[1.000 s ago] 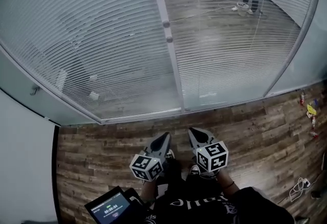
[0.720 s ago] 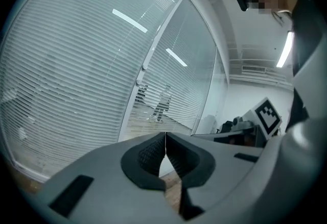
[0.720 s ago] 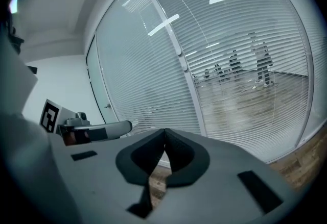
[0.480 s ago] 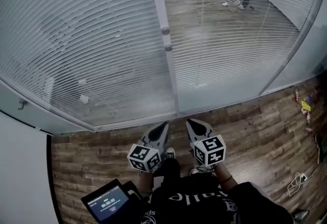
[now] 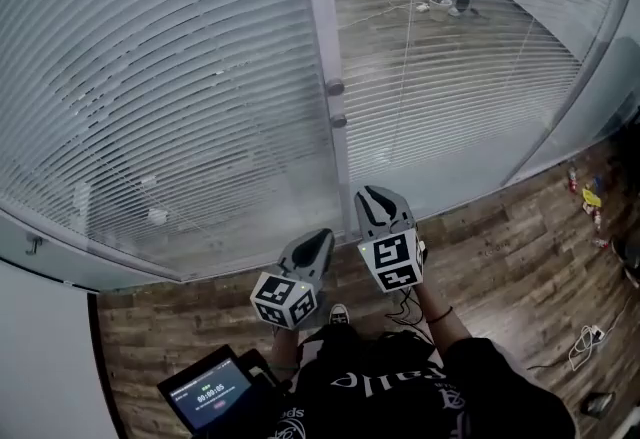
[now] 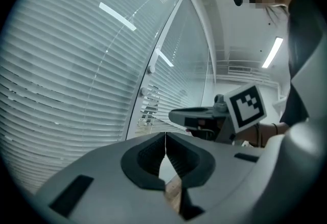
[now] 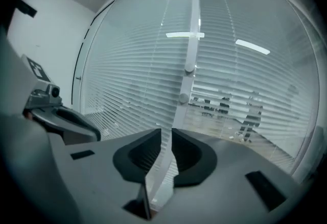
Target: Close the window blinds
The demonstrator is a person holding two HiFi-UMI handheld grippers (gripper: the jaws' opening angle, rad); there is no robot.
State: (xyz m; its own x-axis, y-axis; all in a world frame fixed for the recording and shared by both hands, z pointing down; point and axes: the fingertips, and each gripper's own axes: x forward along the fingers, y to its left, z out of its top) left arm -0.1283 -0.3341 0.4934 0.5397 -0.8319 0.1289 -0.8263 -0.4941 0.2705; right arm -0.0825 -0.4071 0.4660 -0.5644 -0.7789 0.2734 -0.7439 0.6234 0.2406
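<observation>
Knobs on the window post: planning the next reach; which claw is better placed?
Likely right. The right claw sits further forward, nearer the knobs, its view centred on them; its empty jaws have just been opening. The left claw hangs back, shut.

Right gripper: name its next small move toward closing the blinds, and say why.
Probably advance to the lower knob on the frame post. The right gripper, jaws just opening with nothing between them, points there, and the right blind's slats stand open.
</observation>
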